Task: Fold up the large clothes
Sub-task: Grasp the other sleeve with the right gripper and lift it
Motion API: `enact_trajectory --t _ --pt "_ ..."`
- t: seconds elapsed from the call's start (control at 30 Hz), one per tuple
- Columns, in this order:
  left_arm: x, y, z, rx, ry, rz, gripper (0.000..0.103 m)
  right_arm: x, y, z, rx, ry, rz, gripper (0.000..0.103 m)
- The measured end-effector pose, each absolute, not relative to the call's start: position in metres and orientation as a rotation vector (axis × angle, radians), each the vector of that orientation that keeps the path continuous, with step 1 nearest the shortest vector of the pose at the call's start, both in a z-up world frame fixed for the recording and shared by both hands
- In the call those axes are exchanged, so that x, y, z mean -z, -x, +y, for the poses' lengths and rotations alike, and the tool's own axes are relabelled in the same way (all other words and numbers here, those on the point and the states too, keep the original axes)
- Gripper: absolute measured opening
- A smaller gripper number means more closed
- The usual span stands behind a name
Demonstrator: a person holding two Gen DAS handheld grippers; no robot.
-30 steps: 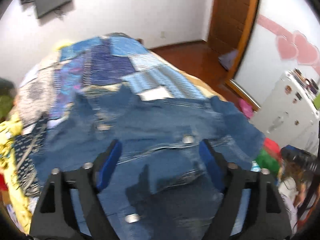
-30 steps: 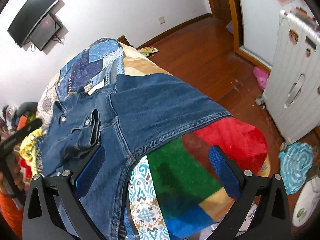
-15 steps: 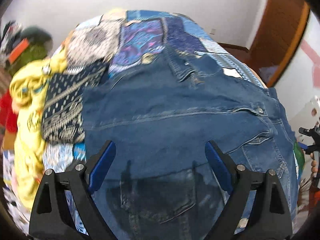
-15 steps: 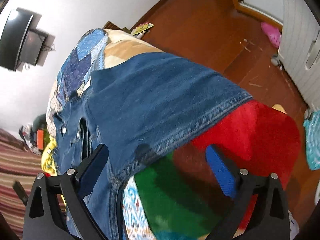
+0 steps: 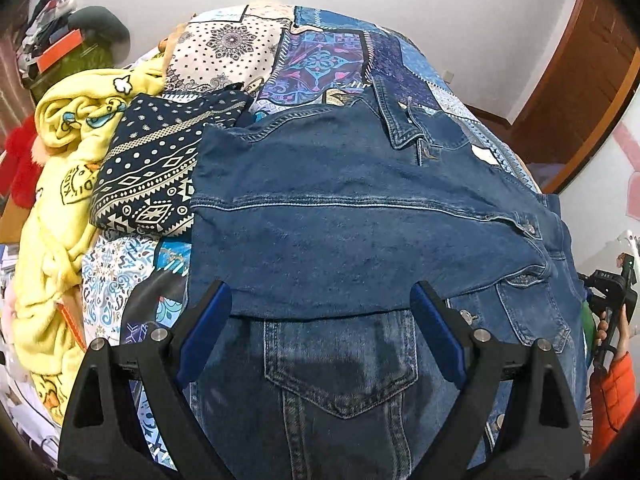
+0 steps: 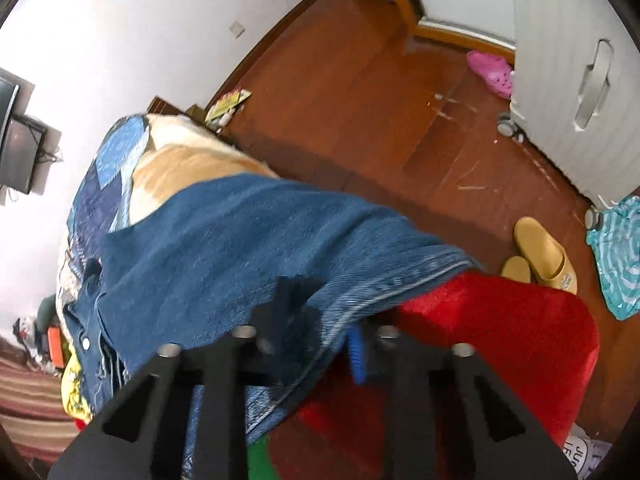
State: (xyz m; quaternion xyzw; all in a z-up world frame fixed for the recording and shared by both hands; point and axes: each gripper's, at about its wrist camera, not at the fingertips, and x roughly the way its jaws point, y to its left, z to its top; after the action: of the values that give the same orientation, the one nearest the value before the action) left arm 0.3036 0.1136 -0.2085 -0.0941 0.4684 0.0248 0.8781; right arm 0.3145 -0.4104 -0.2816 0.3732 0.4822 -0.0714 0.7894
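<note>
Blue denim jacket (image 5: 360,216) spread over bed's patchwork quilt (image 5: 320,60), directly ahead of and beneath left gripper (image 5: 320,332), blue-padded fingers spread wide above folded sleeve. Right gripper (image 6: 316,344) pressed together, pinching jacket's hem edge, red blanket (image 6: 500,340) just beyond.

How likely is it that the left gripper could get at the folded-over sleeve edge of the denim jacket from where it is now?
Probably yes: the left gripper is open, and the sleeve edge of the denim jacket lies right between its fingertips with nothing over it.
</note>
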Motion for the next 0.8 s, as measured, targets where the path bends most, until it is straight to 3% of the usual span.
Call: enact_trajectory --t 0.37,0.63,0.8 --pt "0.197 -0.291 0.113 -0.028 0.192 0.936 0.091 0.188 -0.318 -0.386 0.060 -0.671 0.883 0.007" --pt "0.182 -0.271 0.123 -0.012 0.178 0.882 0.091 0.084 -0.328 -0.295 -0.180 -0.512 0.737 0.007" --pt "0.175 -0.257 0.135 -0.007 0.193 0.853 0.091 0.068 -0.331 -0.218 -0.335 -0.400 0.745 0.007"
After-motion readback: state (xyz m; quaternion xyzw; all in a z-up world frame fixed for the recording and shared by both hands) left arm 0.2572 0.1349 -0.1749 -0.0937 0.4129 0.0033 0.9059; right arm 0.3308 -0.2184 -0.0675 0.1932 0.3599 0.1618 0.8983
